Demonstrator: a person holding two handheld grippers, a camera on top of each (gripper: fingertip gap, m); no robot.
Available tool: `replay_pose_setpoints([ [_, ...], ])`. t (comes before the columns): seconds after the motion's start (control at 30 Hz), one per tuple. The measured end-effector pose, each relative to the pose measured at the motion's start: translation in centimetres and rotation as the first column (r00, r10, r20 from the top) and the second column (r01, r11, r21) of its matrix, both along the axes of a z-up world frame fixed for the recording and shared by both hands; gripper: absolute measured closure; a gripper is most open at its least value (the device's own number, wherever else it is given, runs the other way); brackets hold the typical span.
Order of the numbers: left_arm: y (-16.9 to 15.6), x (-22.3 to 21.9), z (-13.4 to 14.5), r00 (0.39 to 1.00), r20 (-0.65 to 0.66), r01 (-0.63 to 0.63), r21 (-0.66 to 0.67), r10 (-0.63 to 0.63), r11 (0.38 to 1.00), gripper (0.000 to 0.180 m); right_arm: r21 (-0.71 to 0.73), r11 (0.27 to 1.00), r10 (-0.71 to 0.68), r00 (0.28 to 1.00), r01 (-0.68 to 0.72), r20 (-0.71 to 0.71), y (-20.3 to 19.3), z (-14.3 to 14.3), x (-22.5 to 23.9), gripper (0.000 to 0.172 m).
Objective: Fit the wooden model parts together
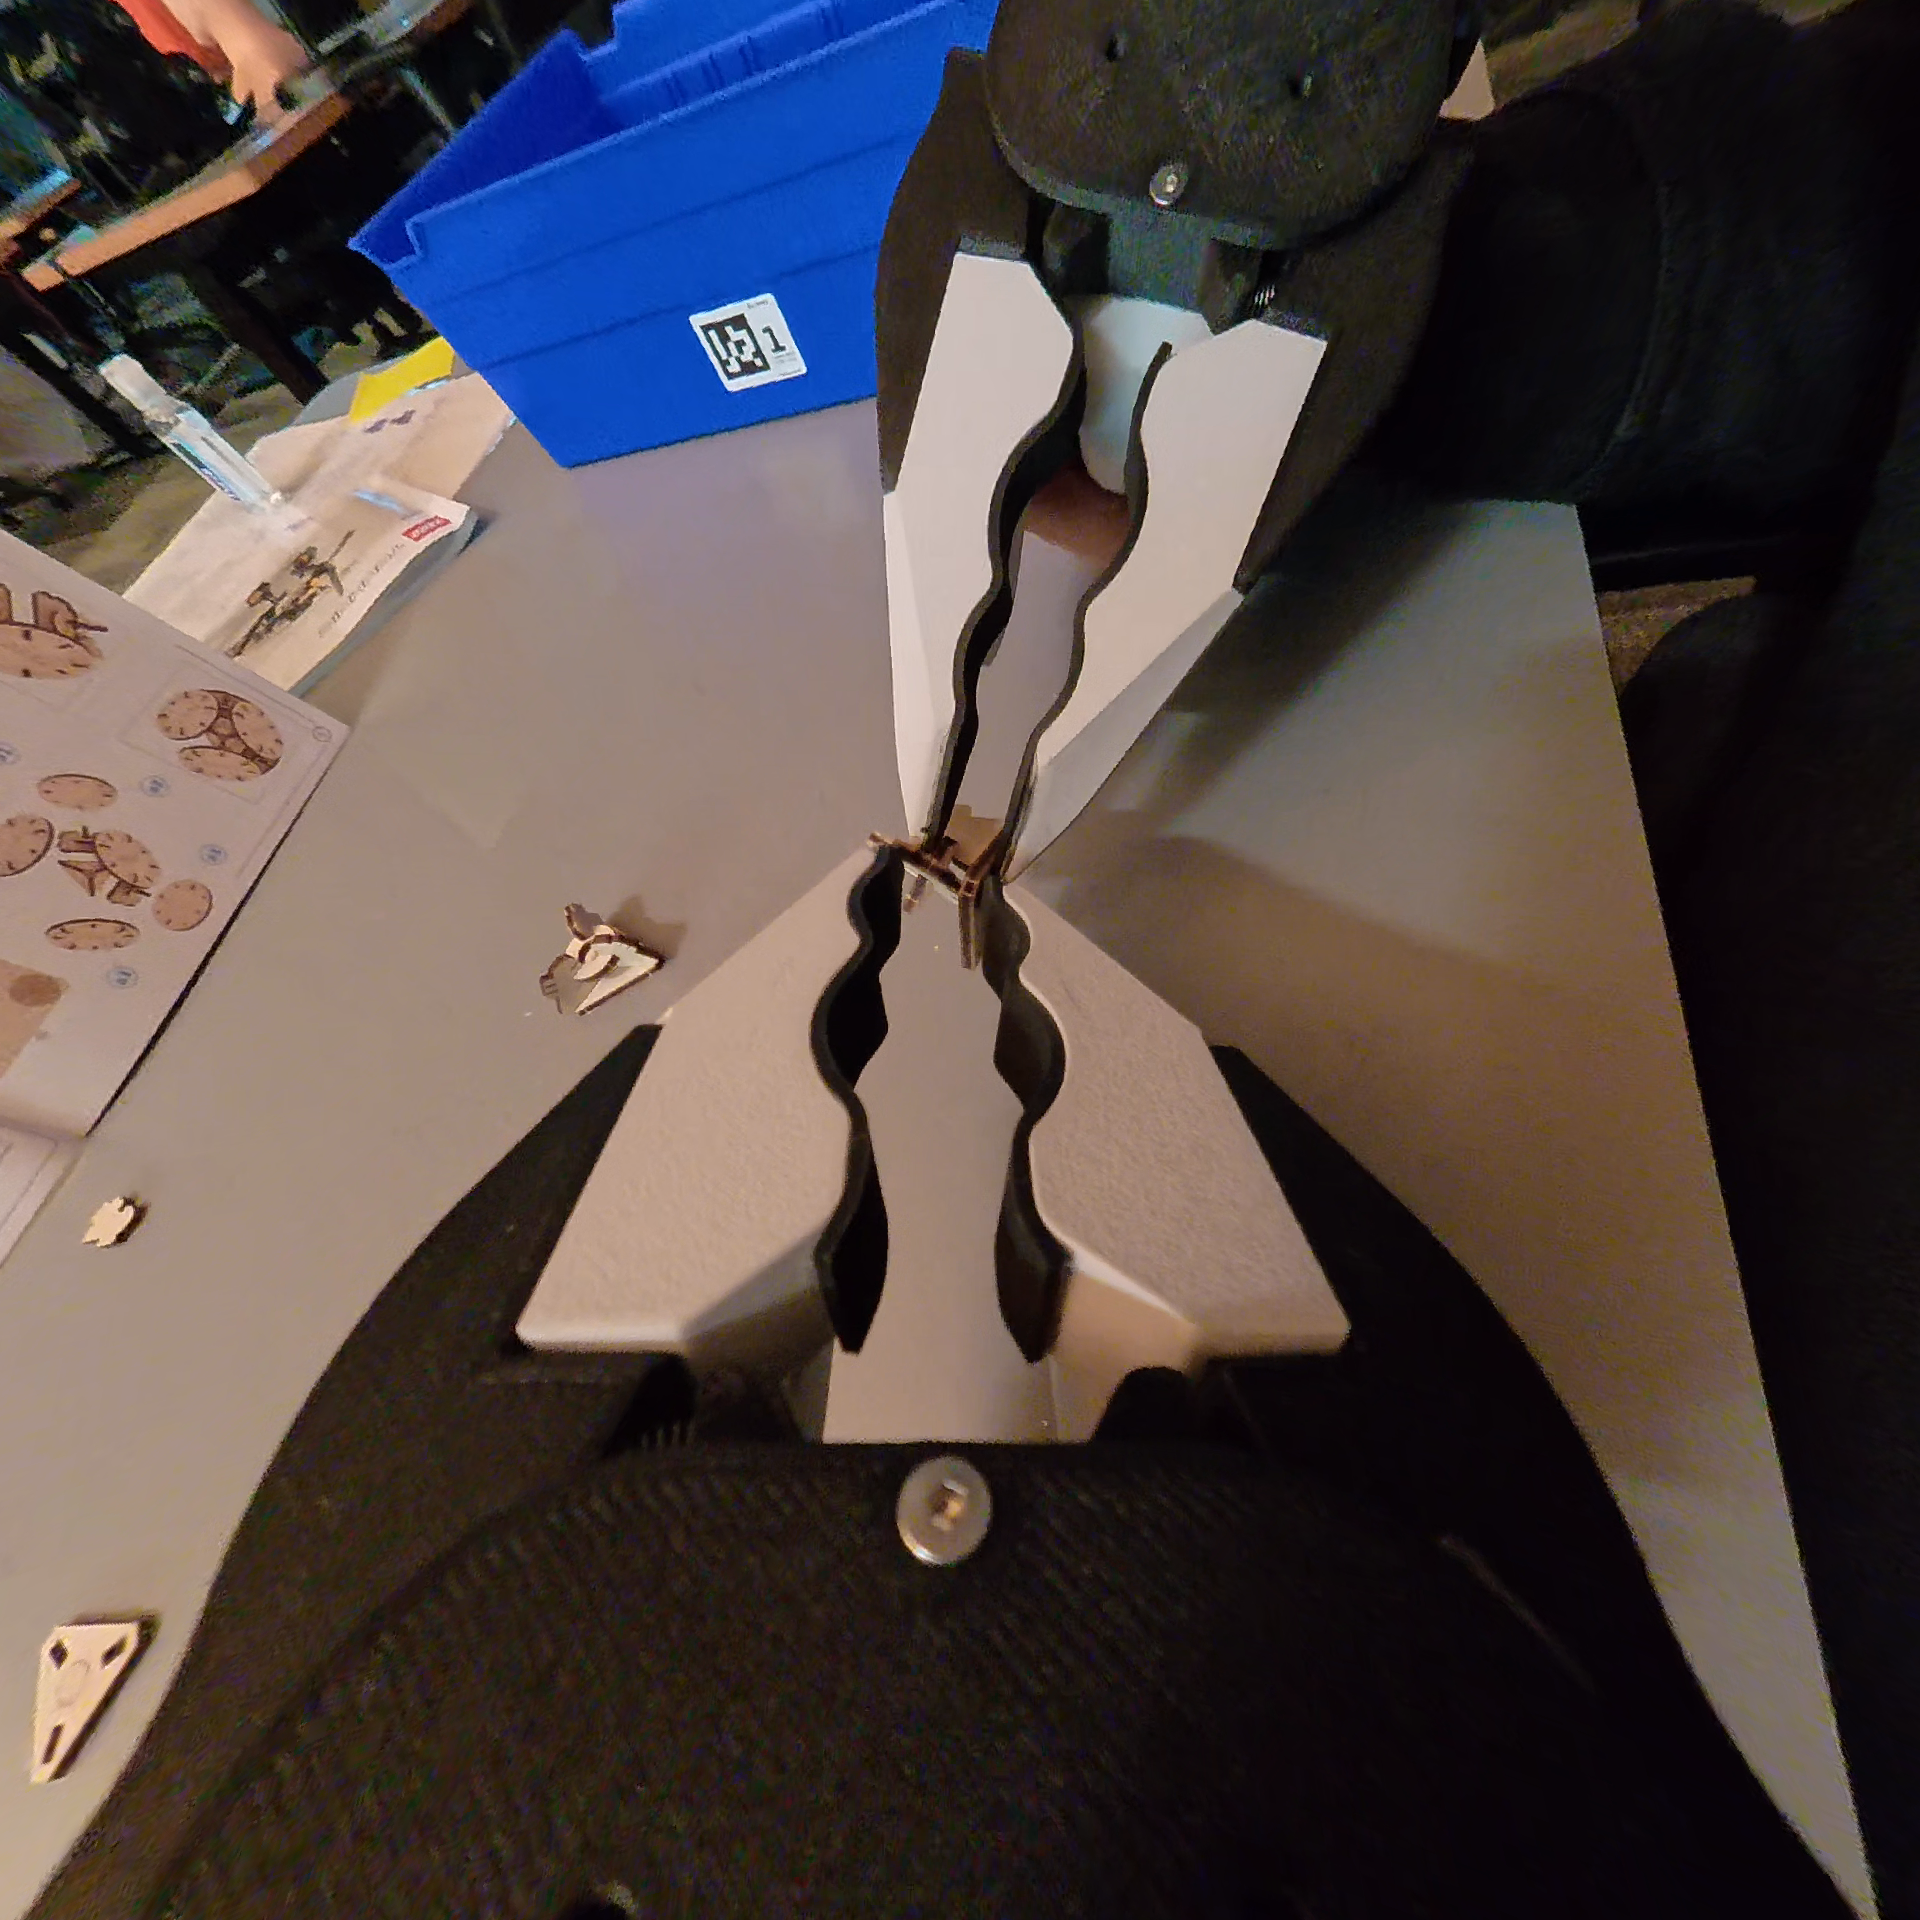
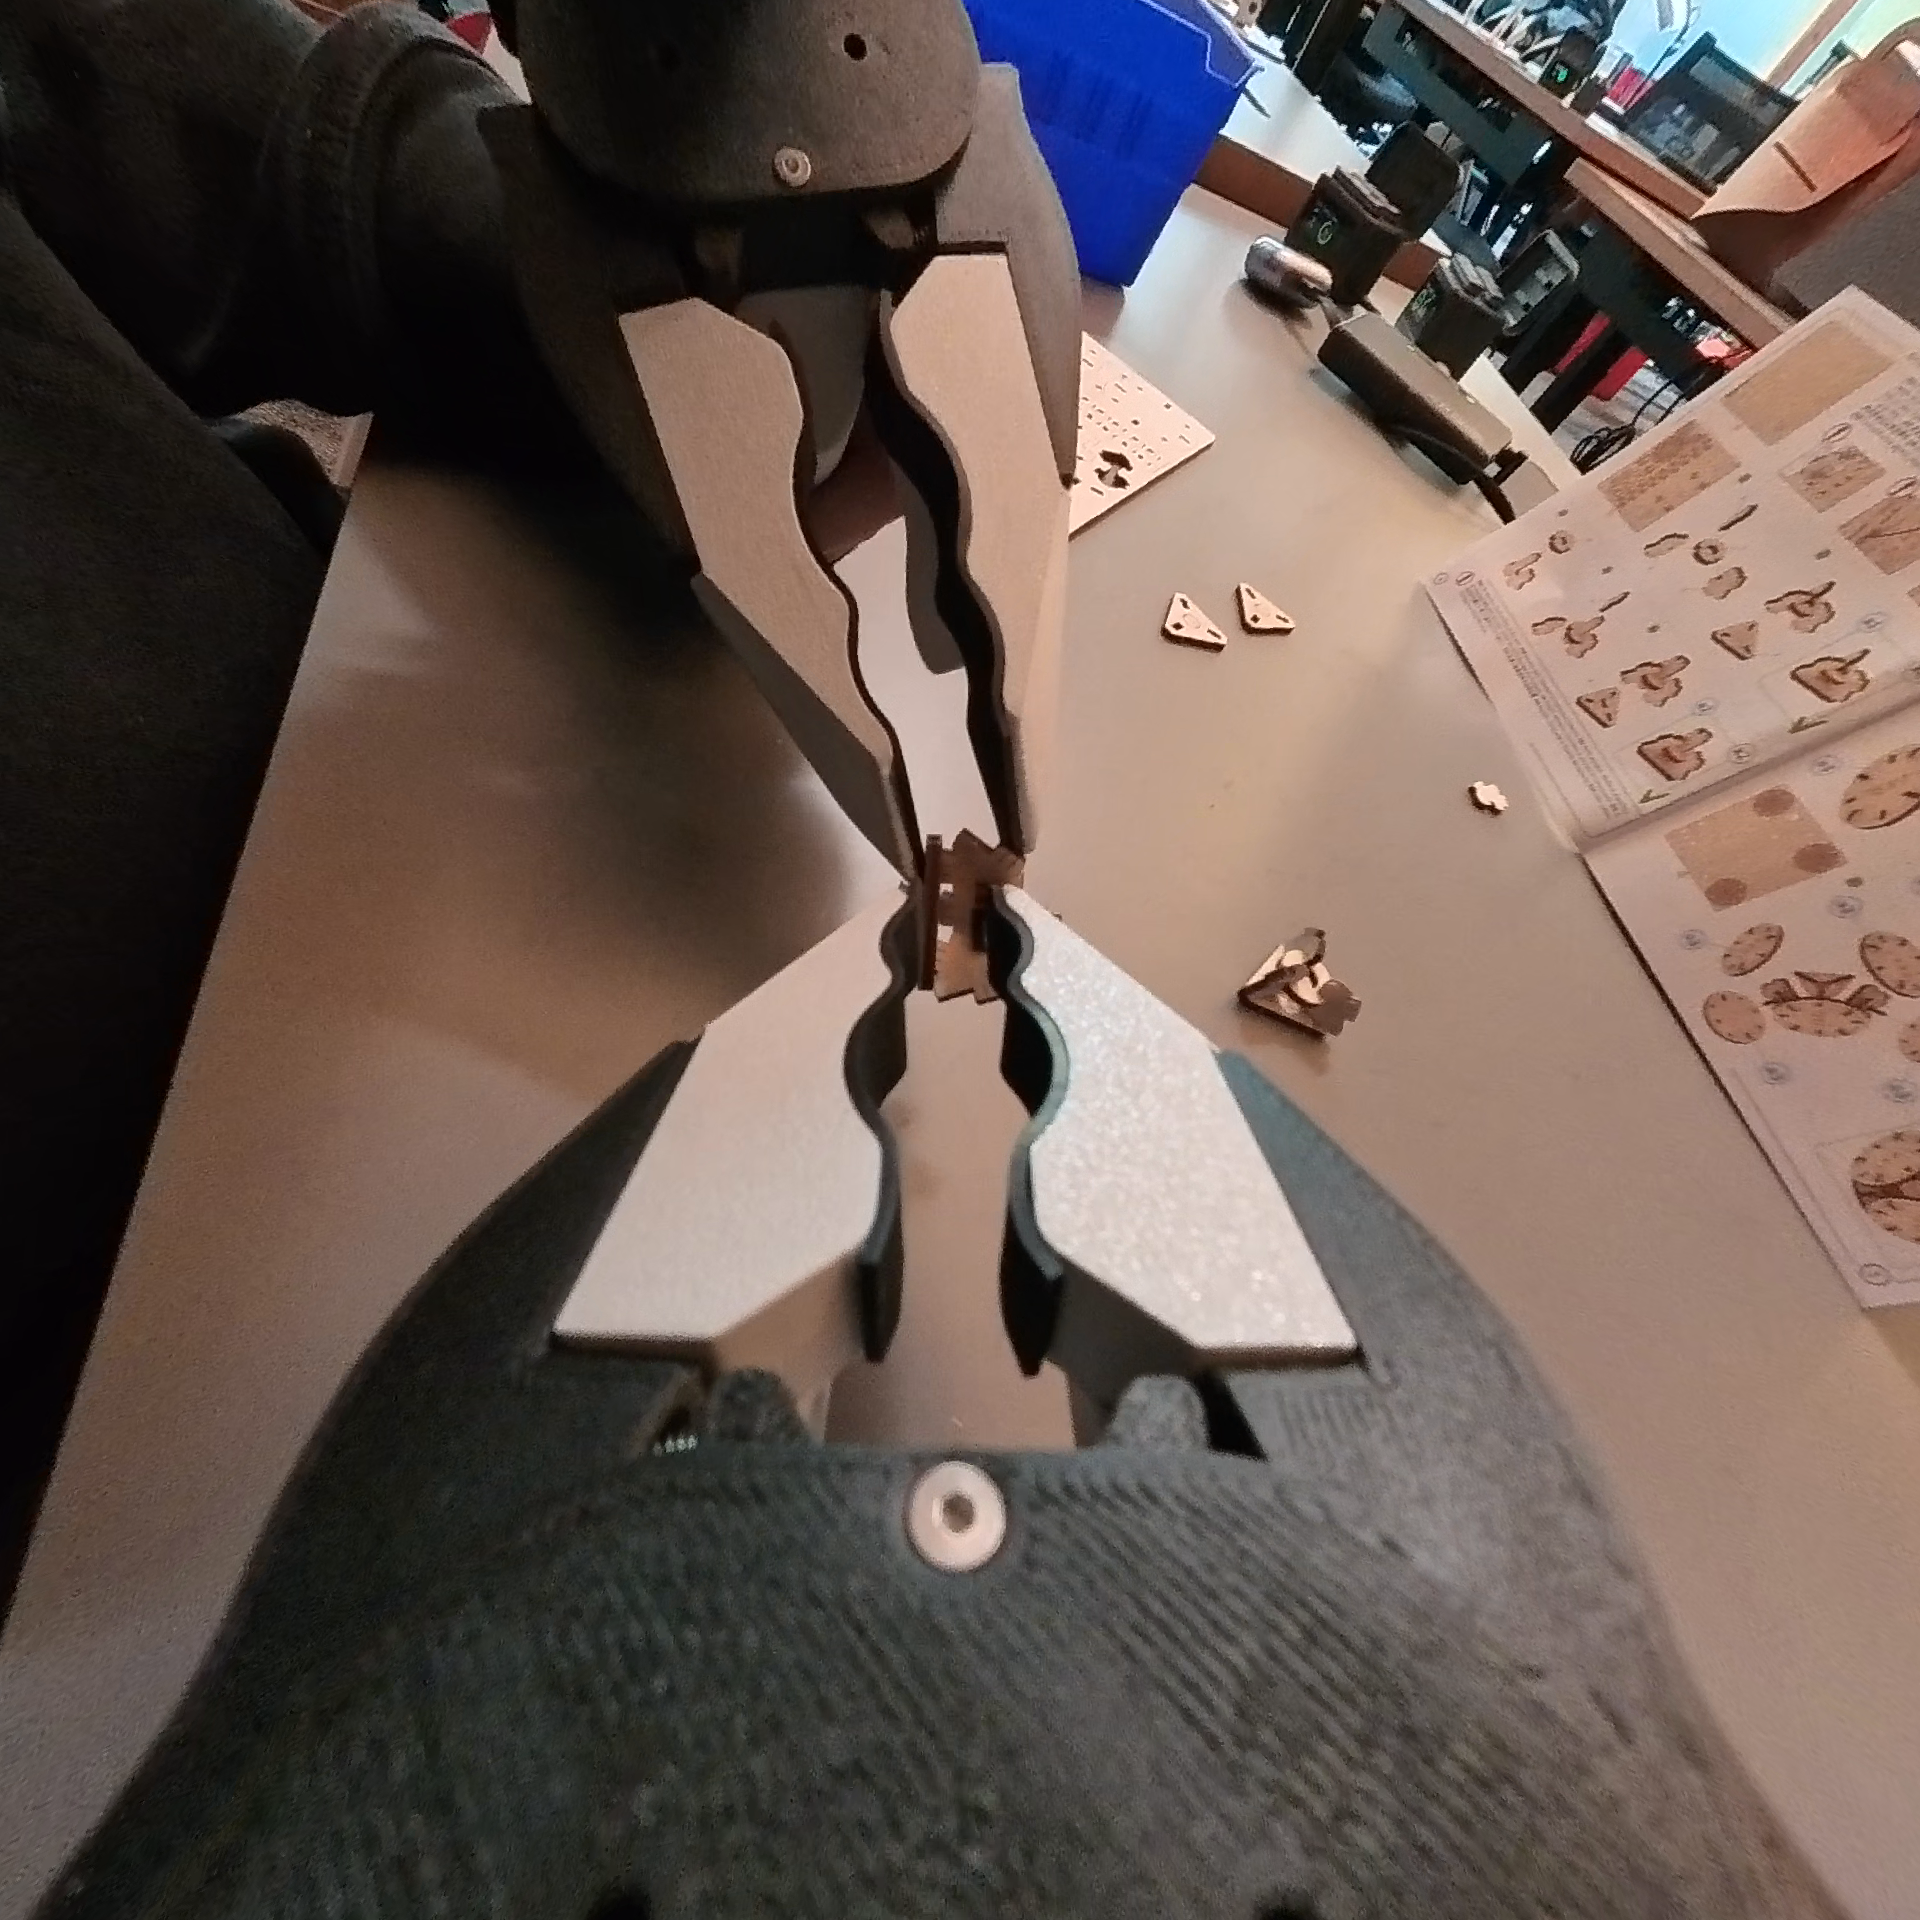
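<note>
- We have the left gripper [image 1: 940, 868] and the right gripper [image 2: 951, 914] tip to tip over the grey table [image 1: 644, 644], both narrowed onto one small wooden assembly [image 1: 951, 883] of thin laser-cut pieces.
- In the right wrist view the pads sit against a flat upright piece on one side and a notched piece on the other, so we judge the right grip firm; the assembly is at the very tips, at 12 o'clock from the camera.
- In the left wrist view the assembly spans the left fingertips [image 1: 878, 883], with one thin plate hanging down along the right-hand pad; we cannot tell how hard that pad presses.
- We judge the step in hand to be mating two slotted wooden parts; it goes best if we keep both grips steady and push straight along the slot, without twisting, since the thin plywood looks easy to snap.
- We keep the tips level so the plate does not cock in its slot.
- A finished wooden sub-assembly [image 1: 597, 961] lies on the table at 9 o'clock from the left tips, well apart.
- Loose pieces include a triangular plate [image 1: 83, 1694] at 8 o'clock and a small lobed piece [image 1: 112, 1218].
- Instruction sheets [image 1: 125, 790] lie at 9 to 10 o'clock, and a blue bin [image 1: 644, 260] stands at 11 o'clock.
</note>
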State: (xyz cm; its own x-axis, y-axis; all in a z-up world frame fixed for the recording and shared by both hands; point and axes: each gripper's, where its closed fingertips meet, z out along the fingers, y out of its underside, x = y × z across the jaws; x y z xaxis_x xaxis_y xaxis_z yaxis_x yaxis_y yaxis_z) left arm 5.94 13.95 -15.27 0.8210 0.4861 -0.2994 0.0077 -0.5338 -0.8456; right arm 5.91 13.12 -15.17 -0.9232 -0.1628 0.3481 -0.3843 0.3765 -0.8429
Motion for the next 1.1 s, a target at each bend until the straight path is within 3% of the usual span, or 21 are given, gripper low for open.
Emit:
replay_pose_setpoints([
  [0.23,-0.1,-0.3,-0.4,0.998,-0.058,-0.015,-0.059,0.011,0.998,0.165,0.012,1.0,-0.013,1.0,0.013,-0.003,0.0,-0.4,-0.3,0.162],
  [0.4,-0.4,-0.2,-0.8,1.0,-0.006,-0.013,-0.053,0.013,0.999,0.166,0.027,1.0,-0.014,1.0,0.014,-0.01,-0.2,-0.7,-0.1,0.162],
  [0.53,-0.7,-0.2,-2.4,0.999,0.024,-0.018,-0.143,0.022,0.99,0.165,0.09,0.996,-0.017,0.997,0.023,-0.072,-0.3,-2.0,0.0,0.166],
  [0.57,-0.9,-0.1,-2.8,1.0,0.024,-0.014,-0.174,0.018,0.985,0.166,0.09,0.996,-0.006,0.996,0.013,-0.086,-0.4,-2.0,0.3,0.17],
  [0.6,-0.8,0.4,-3.3,0.998,0.055,0.018,-0.19,-0.007,0.982,0.18,0.087,0.996,-0.017,0.995,0.026,-0.103,-0.4,-2.0,0.1,0.171],
  [0.73,0.0,0.9,-3.7,0.999,0.005,0.032,-0.247,-0.032,0.969,0.18,0.099,0.995,-0.001,0.994,0.012,-0.112,-0.5,-2.2,0.5,0.171],
  [1.1,-1.0,-0.1,-2.6,0.999,0.018,-0.038,-0.161,0.041,0.986,0.18,0.03,0.989,-0.145,0.986,0.148,-0.087,1.2,-0.5,-1.1,0.17],
])
